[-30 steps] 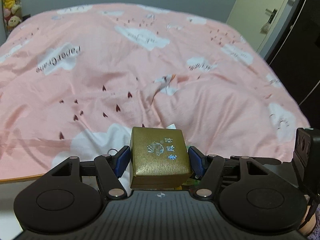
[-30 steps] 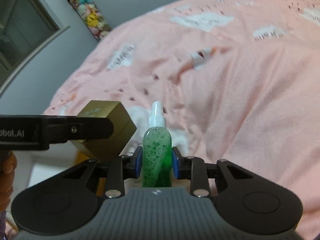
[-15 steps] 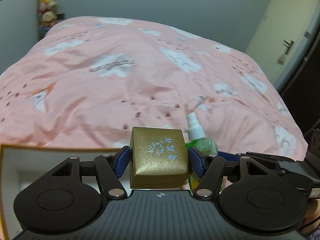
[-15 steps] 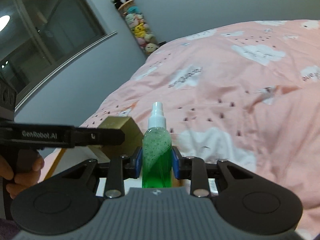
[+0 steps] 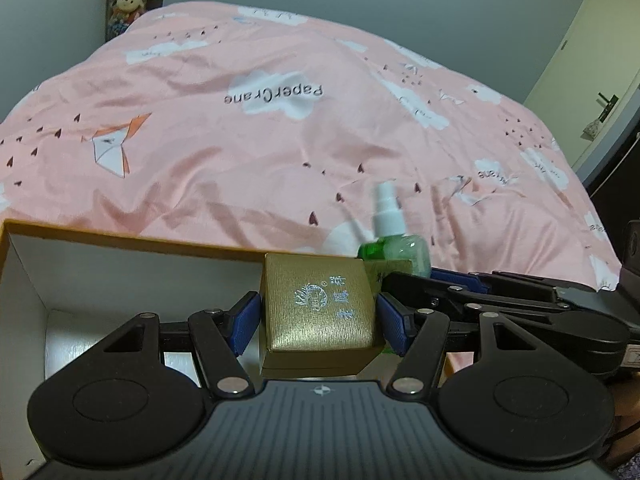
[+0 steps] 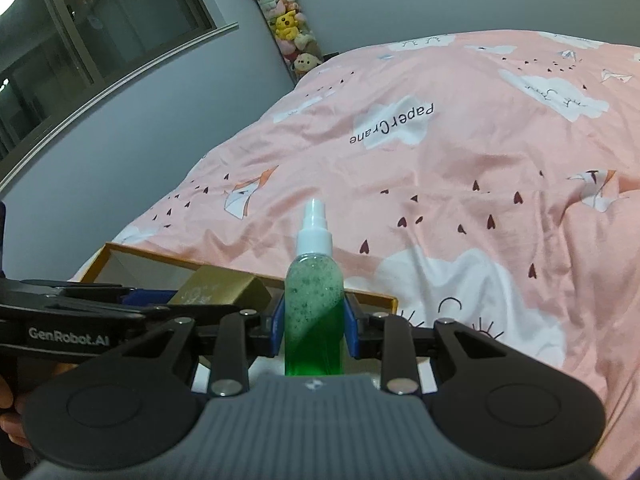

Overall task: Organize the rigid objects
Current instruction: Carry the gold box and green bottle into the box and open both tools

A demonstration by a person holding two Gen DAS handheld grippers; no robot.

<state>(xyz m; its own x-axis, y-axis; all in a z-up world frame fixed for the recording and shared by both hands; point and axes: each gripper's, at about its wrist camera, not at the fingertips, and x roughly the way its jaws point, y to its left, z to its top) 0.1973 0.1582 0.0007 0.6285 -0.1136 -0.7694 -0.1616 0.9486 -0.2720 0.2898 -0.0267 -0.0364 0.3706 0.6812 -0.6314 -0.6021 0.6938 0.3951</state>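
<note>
My left gripper is shut on a small gold gift box with a silver emblem on its lid, held over the right part of an open cardboard box with orange rim and white inside. My right gripper is shut on a green spray bottle with a white nozzle, held upright just right of the gold box. The bottle also shows in the left wrist view, the gold box and the cardboard box in the right wrist view.
A pink bedspread with white clouds lies behind the box. A column of plush toys stands at the far wall, next to a window. A door is at the far right.
Both grippers have swung left from the bedspread, carrying the gold box and the bottle. The open cardboard box has come into view beneath them. Both grips are unchanged.
</note>
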